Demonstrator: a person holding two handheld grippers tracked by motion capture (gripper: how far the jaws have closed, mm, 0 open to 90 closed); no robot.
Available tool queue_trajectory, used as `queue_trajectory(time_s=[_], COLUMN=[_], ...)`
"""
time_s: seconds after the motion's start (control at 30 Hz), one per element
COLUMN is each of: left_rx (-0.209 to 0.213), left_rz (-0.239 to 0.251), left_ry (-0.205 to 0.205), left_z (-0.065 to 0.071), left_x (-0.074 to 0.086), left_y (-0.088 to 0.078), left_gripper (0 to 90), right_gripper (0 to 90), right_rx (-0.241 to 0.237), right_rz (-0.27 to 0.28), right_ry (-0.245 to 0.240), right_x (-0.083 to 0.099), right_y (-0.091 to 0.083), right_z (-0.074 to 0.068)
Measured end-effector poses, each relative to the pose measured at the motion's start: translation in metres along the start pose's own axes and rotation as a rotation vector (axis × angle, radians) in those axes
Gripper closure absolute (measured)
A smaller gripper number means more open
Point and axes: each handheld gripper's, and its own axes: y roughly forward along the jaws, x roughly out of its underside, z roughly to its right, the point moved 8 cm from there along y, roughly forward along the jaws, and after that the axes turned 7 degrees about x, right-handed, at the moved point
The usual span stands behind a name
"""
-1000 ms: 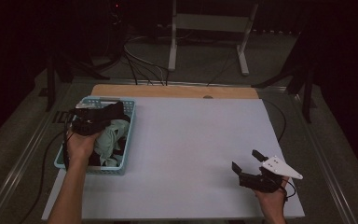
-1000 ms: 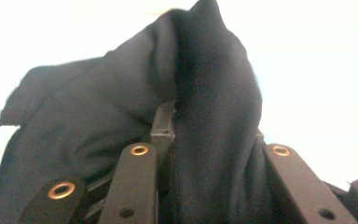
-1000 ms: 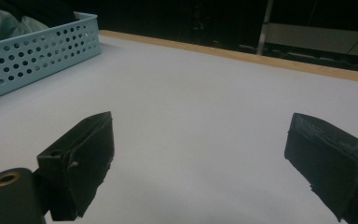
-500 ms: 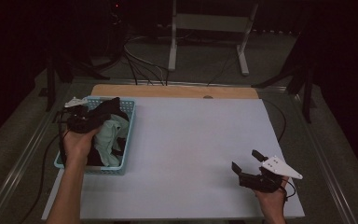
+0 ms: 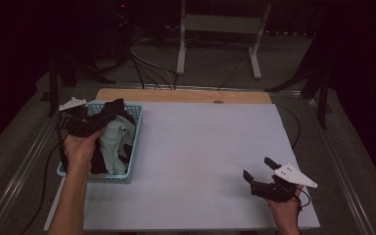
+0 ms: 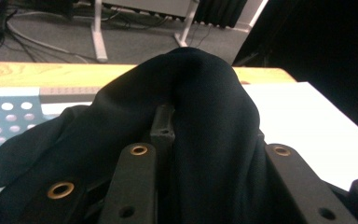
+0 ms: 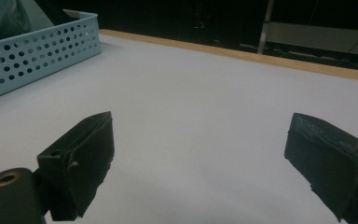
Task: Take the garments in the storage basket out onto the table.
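the left gripper was clamped on a black cloth over the blue basket. soft and light, it would likely droop; a bunched fold grips best. the right gripper sat wide apart.

White metal stand and cables behind table.

Matt black cloth is being shown, perforated blue plastic forming the basket, smooth white sheet covering the wooden-edged bench.
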Motion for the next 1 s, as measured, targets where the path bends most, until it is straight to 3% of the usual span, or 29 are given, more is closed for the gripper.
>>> queue_trajectory(time_s=[0.4,1.0], left_rx=[0.051,0.099], left_rz=[0.053,0.091], left_ry=[0.002,0.003], left_z=[0.016,0.028], left_x=[-0.017,-0.029], left_y=[-0.004,-0.007], left_gripper=[69.1,69.1], right_gripper=[7.9,7.9], right_rx=[0.000,0.000], right_rz=[0.002,0.002], right_ry=[0.002,0.003], right_x=[0.000,0.000], right_y=[0.000,-0.001], right_z=[0.001,0.001])
